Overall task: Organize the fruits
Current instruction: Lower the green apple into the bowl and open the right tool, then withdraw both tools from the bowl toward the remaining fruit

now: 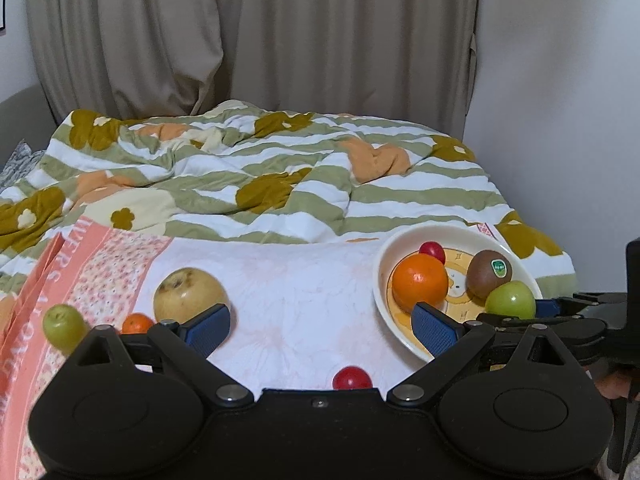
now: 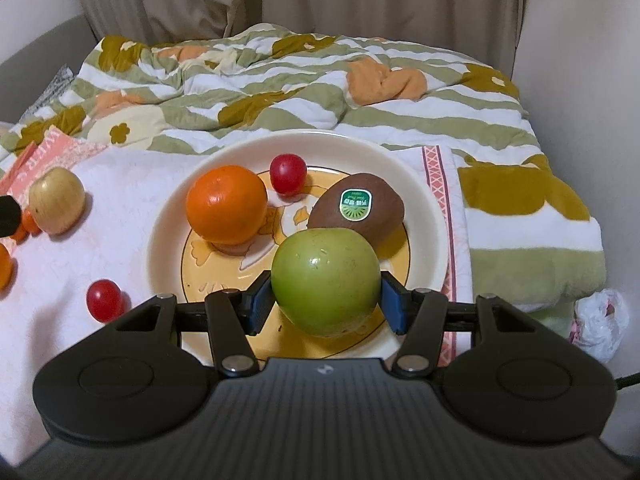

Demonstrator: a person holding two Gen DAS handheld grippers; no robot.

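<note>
Green apple (image 2: 326, 280) sits pinched between the right tool (image 2: 326, 300) pads, directly above the plate (image 2: 168, 216) near its front rim, beside kiwi (image 2: 356, 208). Left tool (image 1: 320, 326) hangs spread and empty over the bed.

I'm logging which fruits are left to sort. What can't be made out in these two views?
- Small orange citrus fruit: left wrist view, half hidden behind the left gripper.
- Cream plate's near rim: right wrist view, covered by the right gripper and its green apple.
- Kiwi sticker's print: too small.
</note>
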